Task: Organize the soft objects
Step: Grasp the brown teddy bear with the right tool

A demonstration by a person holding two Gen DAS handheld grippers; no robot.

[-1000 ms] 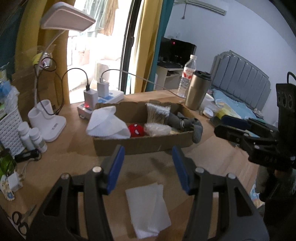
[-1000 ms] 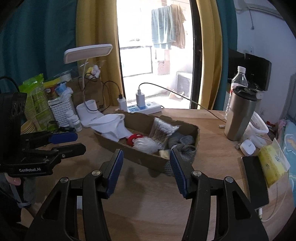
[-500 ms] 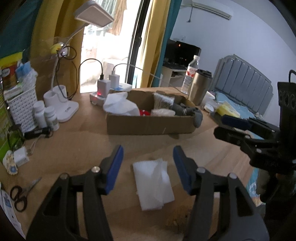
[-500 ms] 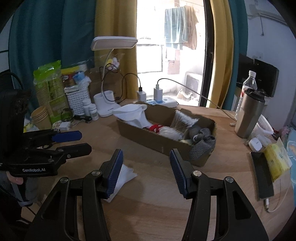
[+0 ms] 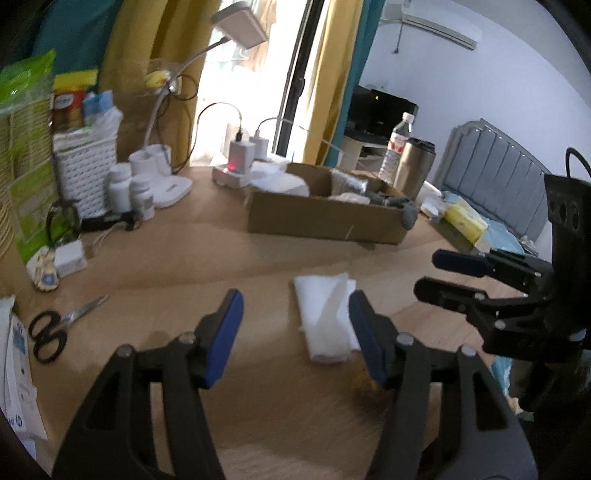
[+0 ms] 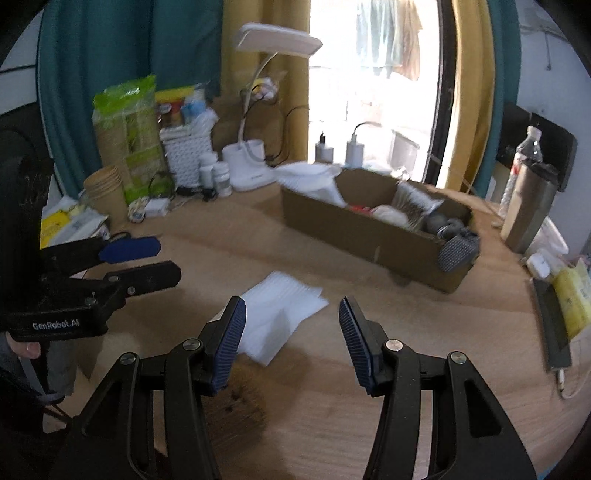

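Observation:
A folded white cloth [image 5: 327,319] lies flat on the wooden table, just ahead of my left gripper [image 5: 295,314], which is open and empty. It also shows in the right wrist view [image 6: 279,314], just ahead and left of my right gripper [image 6: 290,325], open and empty. A cardboard box [image 5: 325,221] stands further back, holding a white cloth [image 6: 314,181], a red item, a bagged brush-like bundle and grey socks [image 6: 454,240]. Each gripper shows in the other's view: the right gripper [image 5: 443,273], the left gripper [image 6: 155,258].
Scissors [image 5: 55,328] lie at the left. Pill bottles [image 5: 131,188], a white basket [image 5: 83,173], a desk lamp [image 5: 236,27] and chargers [image 5: 240,162] stand behind. A steel tumbler [image 6: 528,206], water bottle [image 6: 524,155] and phone [image 6: 552,325] are at the right.
Both grippers have pulled back from the box, which now looks farther away. The white cloth on the table has come fully into both views. Both stay open.

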